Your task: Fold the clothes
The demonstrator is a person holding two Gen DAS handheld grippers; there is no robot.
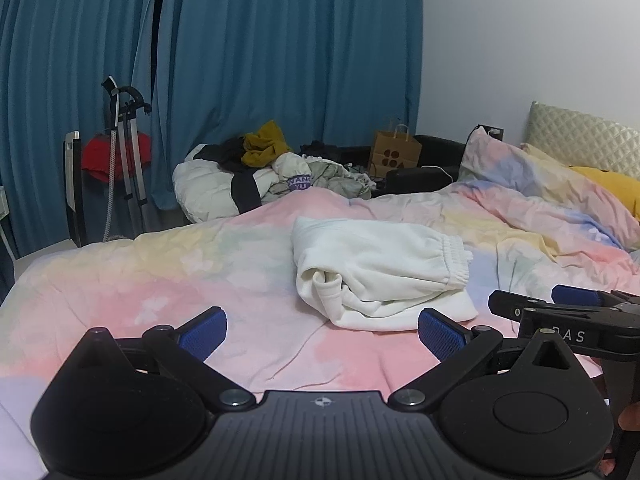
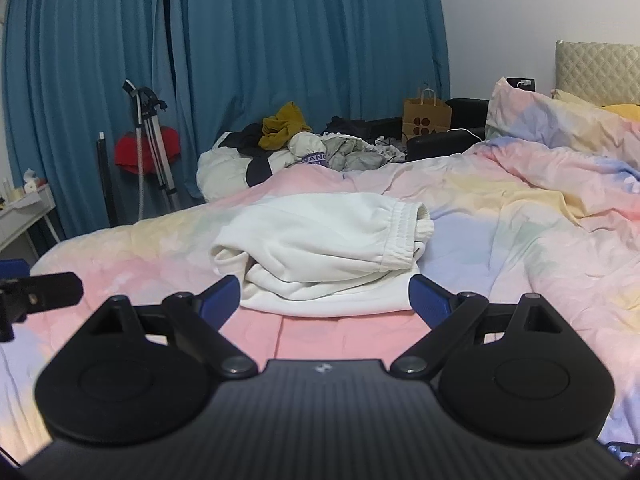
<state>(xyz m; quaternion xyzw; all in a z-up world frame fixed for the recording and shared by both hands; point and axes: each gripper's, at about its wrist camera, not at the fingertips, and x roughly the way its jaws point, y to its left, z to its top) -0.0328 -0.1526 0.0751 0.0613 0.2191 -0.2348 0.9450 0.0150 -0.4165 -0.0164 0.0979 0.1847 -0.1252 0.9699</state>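
Observation:
A white garment [image 1: 376, 272] with an elastic waistband lies folded in a bundle on the pastel bed cover [image 1: 160, 280]; it also shows in the right wrist view [image 2: 320, 248]. My left gripper [image 1: 322, 330] is open and empty, just short of the bundle and to its left. My right gripper [image 2: 324, 294] is open and empty, its blue pads [image 2: 430, 300] flanking the bundle's near edge without holding it. The right gripper's fingers [image 1: 560, 312] show at the right of the left wrist view.
A pile of loose clothes [image 1: 272, 168] lies beyond the bed's far side against blue curtains [image 1: 280, 60]. A brown paper bag [image 1: 394, 154], pillows [image 1: 560, 184] at the right, and a garment steamer stand [image 1: 128, 148] at the left.

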